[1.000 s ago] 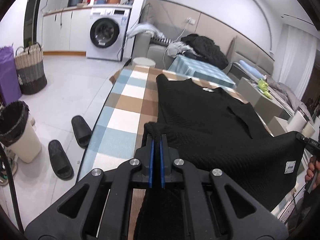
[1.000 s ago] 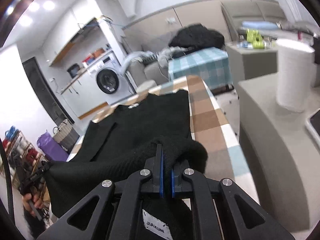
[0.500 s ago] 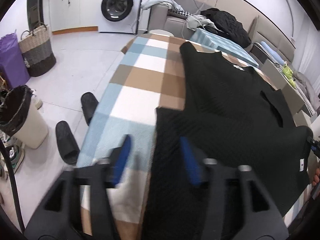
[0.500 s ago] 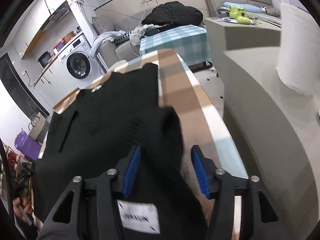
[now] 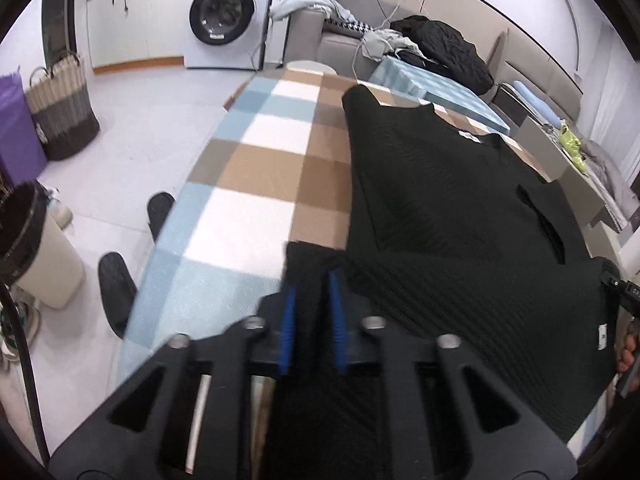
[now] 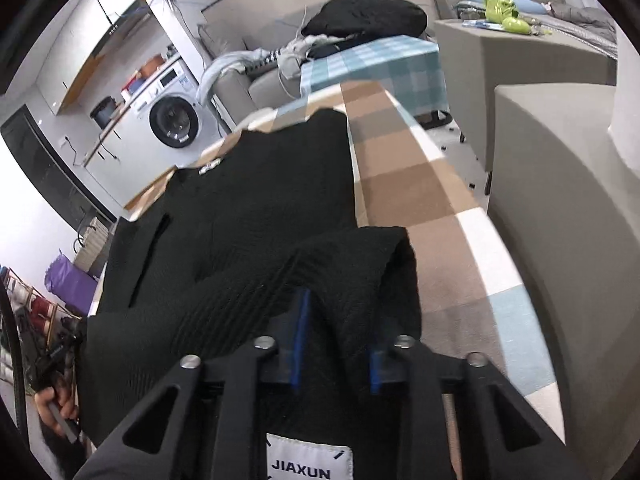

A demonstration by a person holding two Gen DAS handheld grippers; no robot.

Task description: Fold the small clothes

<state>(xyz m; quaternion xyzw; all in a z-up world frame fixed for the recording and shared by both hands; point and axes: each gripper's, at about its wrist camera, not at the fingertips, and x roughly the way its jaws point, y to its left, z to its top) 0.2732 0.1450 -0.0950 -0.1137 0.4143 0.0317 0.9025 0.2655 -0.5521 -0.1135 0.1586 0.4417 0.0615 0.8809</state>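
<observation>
A black ribbed knit garment [image 5: 460, 220] lies spread on the checked table [image 5: 260, 184], its near part folded back over itself. My left gripper [image 5: 312, 312] is at the fold's left corner. Its blue pads are closing, and a strip of the black cloth is pinched between them. In the right wrist view the same garment [image 6: 260, 208] bunches into a thick roll at its right corner. My right gripper [image 6: 337, 340] is closing on that roll, which fills the gap between its pads. A white "JIAXUN" label [image 6: 308, 460] shows below them.
Left of the table the floor holds a lined bin [image 5: 36, 248], two black slippers [image 5: 116, 288] and a woven basket [image 5: 60, 116]. A washing machine [image 5: 228, 12] stands at the back. A grey upholstered block [image 6: 560, 200] runs close along the table's right edge [image 6: 480, 208].
Both grippers were shut on the lifted cloth, opened wide half a second ago, sank toward the table, and have now narrowed again around the garment's near corners.
</observation>
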